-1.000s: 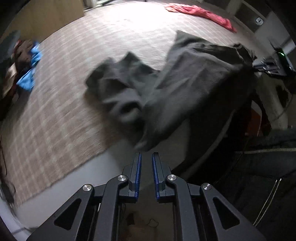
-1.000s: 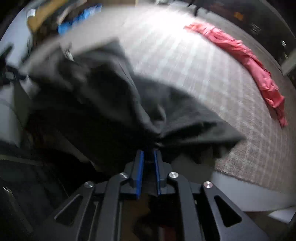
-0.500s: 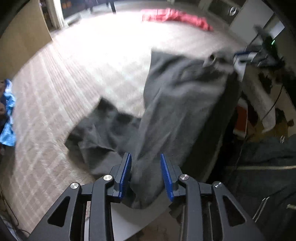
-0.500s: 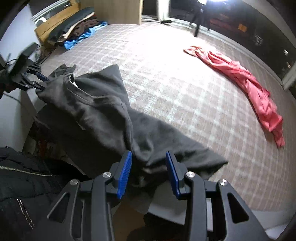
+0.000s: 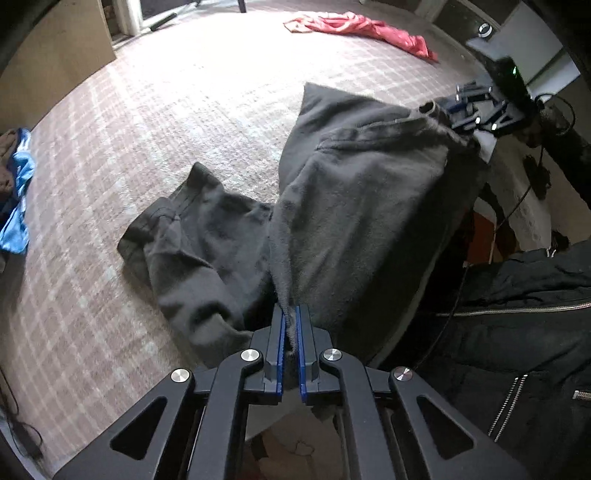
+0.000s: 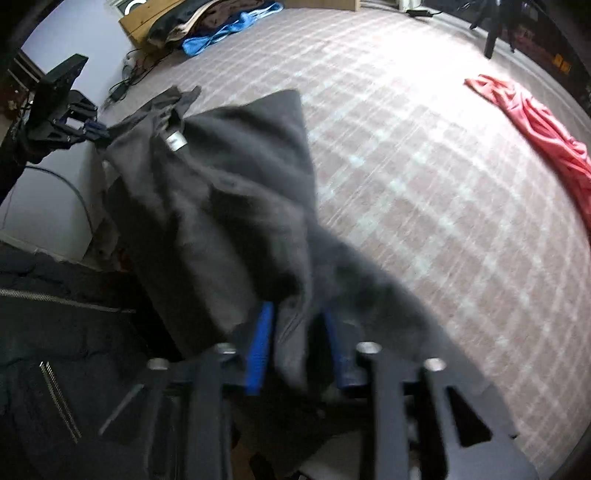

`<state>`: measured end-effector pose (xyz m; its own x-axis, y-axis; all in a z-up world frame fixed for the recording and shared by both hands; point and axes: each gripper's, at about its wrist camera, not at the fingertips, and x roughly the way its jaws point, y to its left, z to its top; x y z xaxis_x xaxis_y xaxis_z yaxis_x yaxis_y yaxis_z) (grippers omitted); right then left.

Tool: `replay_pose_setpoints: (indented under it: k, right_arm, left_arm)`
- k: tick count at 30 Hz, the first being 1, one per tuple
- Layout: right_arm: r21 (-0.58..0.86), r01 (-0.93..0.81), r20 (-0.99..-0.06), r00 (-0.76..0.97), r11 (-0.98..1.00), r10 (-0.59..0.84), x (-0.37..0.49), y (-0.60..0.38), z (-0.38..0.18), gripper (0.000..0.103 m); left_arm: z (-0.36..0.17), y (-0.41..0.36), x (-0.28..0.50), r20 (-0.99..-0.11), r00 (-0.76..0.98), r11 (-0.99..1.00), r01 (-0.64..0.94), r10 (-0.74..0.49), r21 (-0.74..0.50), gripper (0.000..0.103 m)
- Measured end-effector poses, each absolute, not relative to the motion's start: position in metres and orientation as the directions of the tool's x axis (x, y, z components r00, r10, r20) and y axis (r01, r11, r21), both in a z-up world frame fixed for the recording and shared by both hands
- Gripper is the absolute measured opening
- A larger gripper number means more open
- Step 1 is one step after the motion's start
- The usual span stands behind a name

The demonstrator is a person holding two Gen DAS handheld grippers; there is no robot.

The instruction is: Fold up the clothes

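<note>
A dark grey sweatshirt (image 5: 362, 206) is stretched up off the checked rug (image 5: 166, 110), with its lower part crumpled on the floor to the left. My left gripper (image 5: 290, 332) is shut on a raw edge of it. In the right wrist view the same left gripper (image 6: 86, 129) pinches the cloth's far corner near a white label. My right gripper (image 6: 295, 343) is blurred, its blue pads apart with a bunch of the sweatshirt (image 6: 229, 192) lying between them. From the left wrist view, the right gripper (image 5: 460, 107) sits at the raised collar end.
A red garment (image 5: 362, 27) lies far off on the rug. Blue cloth (image 5: 18, 192) sits among other clothes in a pile at the rug's edge. A person's black zipped jacket (image 5: 517, 332) fills the near side. Cables (image 6: 122, 85) run along the floor by the wall.
My left gripper opened around the sweatshirt's edge and has now shut on it. My right gripper let go half a second ago, and its pads have since drawn closer around the cloth.
</note>
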<state>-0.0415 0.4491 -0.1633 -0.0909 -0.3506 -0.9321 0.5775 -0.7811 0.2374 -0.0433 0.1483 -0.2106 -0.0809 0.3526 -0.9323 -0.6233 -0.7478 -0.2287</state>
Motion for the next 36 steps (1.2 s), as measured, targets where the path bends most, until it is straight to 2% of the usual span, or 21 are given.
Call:
replay_pose_setpoints:
  k: [4,8,10,12,14,15,16,18,22,25,29,32,36]
  right_arm:
    - [0.219,0.546,-0.93,-0.133,-0.808,-0.342,-0.024,0.454,-0.156,0.014]
    - [0.201,0.517,-0.927,-0.175,-0.832,-0.333,-0.009,0.456,-0.153,0.014]
    - [0.196,0.5,-0.931,-0.174,-0.843,-0.32,-0.013,0.456,-0.158,0.014]
    - [0.193,0.491,-0.933,-0.176,-0.85,-0.313,-0.018,0.455,-0.163,0.014]
    - [0.177,0.488,-0.936,-0.185,-0.855,-0.299,-0.023,0.454,-0.165,0.014]
    - [0.161,0.484,-0.938,-0.196,-0.86,-0.286,-0.025,0.453,-0.165,0.01]
    - [0.129,0.471,-0.939,-0.224,-0.873,-0.259,-0.025,0.45,-0.16,0.004]
    - [0.076,0.434,-0.927,-0.3,-0.898,-0.224,-0.026,0.449,-0.139,0.004]
    - [0.016,0.309,-0.842,-0.509,-0.951,-0.18,-0.027,0.453,-0.057,0.003]
    - [-0.061,0.251,-0.742,-0.658,-0.966,-0.124,-0.019,0.444,0.012,0.003]
    - [-0.162,0.157,-0.54,-0.84,-0.974,-0.046,0.002,0.424,0.124,0.003]
    - [-0.229,0.126,-0.414,-0.91,-0.965,-0.021,0.024,0.407,0.2,0.003]
    - [-0.289,0.106,-0.29,-0.957,-0.951,-0.018,0.062,0.379,0.273,0.003]
  left_arm:
    - [-0.205,0.141,-0.029,-0.913,-0.116,-0.761,-0.598,0.392,-0.251,0.004]
    - [-0.214,0.13,-0.026,-0.902,-0.132,-0.777,-0.568,0.41,-0.27,0.004]
    - [-0.22,0.124,-0.024,-0.898,-0.139,-0.785,-0.553,0.418,-0.28,0.007]
    - [-0.224,0.126,-0.029,-0.905,-0.141,-0.789,-0.555,0.401,-0.263,0.014]
    - [-0.226,0.13,-0.037,-0.913,-0.135,-0.791,-0.559,0.384,-0.25,0.01]
    - [-0.227,0.135,-0.038,-0.919,-0.139,-0.795,-0.558,0.37,-0.236,0.004]
    - [-0.227,0.14,-0.038,-0.924,-0.146,-0.801,-0.557,0.353,-0.218,0.004]
    - [-0.222,0.149,-0.037,-0.934,-0.172,-0.811,-0.561,0.313,-0.169,0.004]
    - [-0.165,0.153,-0.044,-0.921,-0.332,-0.825,-0.565,0.205,0.02,0.004]
    - [-0.092,0.153,-0.05,-0.833,-0.506,-0.823,-0.556,0.224,0.117,0.004]
    - [0.016,0.161,-0.05,-0.638,-0.716,-0.826,-0.521,0.284,0.217,0.004]
    - [0.095,0.152,-0.037,-0.487,-0.832,-0.849,-0.441,0.266,0.291,0.004]
    - [0.193,0.131,-0.002,-0.279,-0.935,-0.876,-0.313,0.217,0.366,0.004]
